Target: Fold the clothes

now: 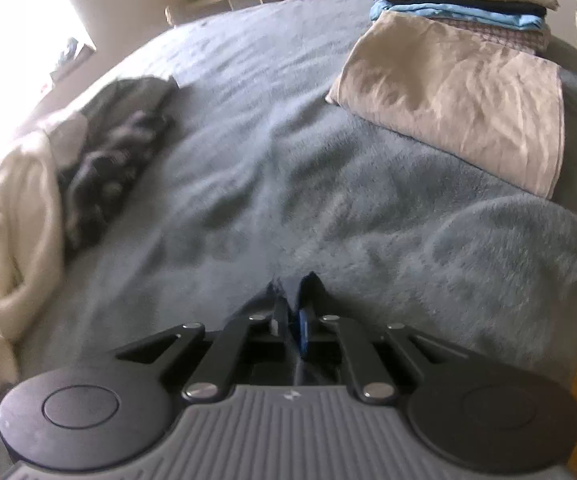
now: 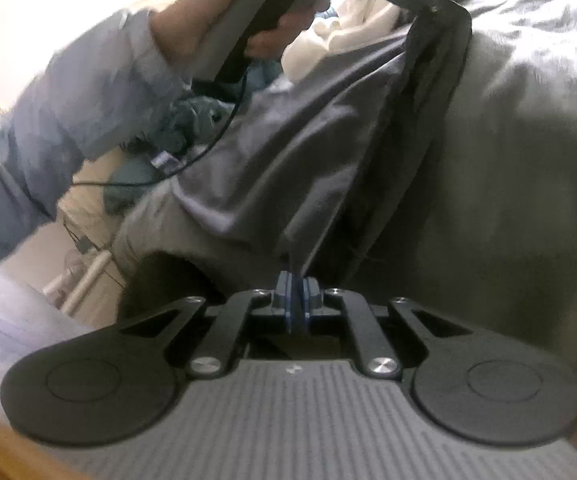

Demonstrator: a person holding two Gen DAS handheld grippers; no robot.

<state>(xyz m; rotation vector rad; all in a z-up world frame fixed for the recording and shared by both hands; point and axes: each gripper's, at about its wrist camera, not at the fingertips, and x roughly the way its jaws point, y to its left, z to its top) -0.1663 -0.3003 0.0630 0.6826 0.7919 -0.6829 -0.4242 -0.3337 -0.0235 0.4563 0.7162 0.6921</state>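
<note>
The bed under its grey fleece blanket gives you a broad bare stretch in the middle, room enough to lay a garment flat. At its far right corner a stack of folded clothes sits out of the way; along the left edge lies a loose heap of cream and dark clothes, within reach. The dark grey garment hangs stretched between your two tools, held up off the bed, probably so it spreads open for folding. Your left hand grips its handle high. Your right tool is pinched narrow on the garment's lower edge. Your left tool is also nearly closed, with dark fabric between its fingers.
</note>
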